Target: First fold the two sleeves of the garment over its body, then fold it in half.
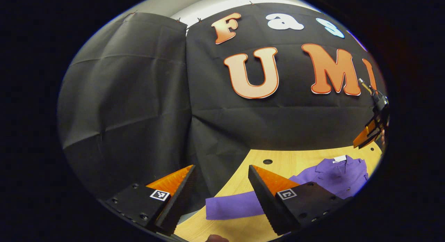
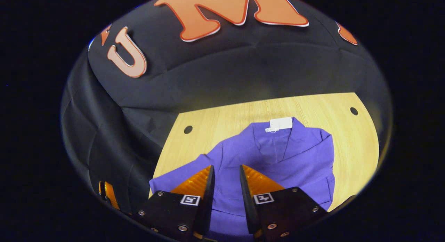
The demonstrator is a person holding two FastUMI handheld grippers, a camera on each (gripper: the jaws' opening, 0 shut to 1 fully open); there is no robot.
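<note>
Purple garment [image 2: 278, 158] lies flat on the light wooden table [image 2: 215, 120], collar toward the booth wall, white tag [image 2: 281, 123] at the neck; its front faces up with lapels showing. In the right gripper view the sleeve on the right side of that picture is already laid over the body, its edge running down the chest; the other sleeve [image 1: 233, 207] stretches outward toward the table's edge, flat and unfolded — the left gripper view shows it as a long purple band across the wood.

Left gripper [image 1: 220, 196]: fingers set wide apart, nothing between them; it hangs above the near table edge, just over the outstretched sleeve, not touching it as far as can be seen. Right gripper [image 2: 226, 190]: fingers at a narrow gap, parallel, nothing clamped; it sits above the lower body of the garment, contact with the cloth cannot be told. The same gripper shows far off at the right rim of the left gripper view [image 1: 370, 130], raised above the table beside the garment's collar end.

Table has round holes [image 2: 188, 129] near its far corners; black cloth wall behind — creased, hanging to table level.
</note>
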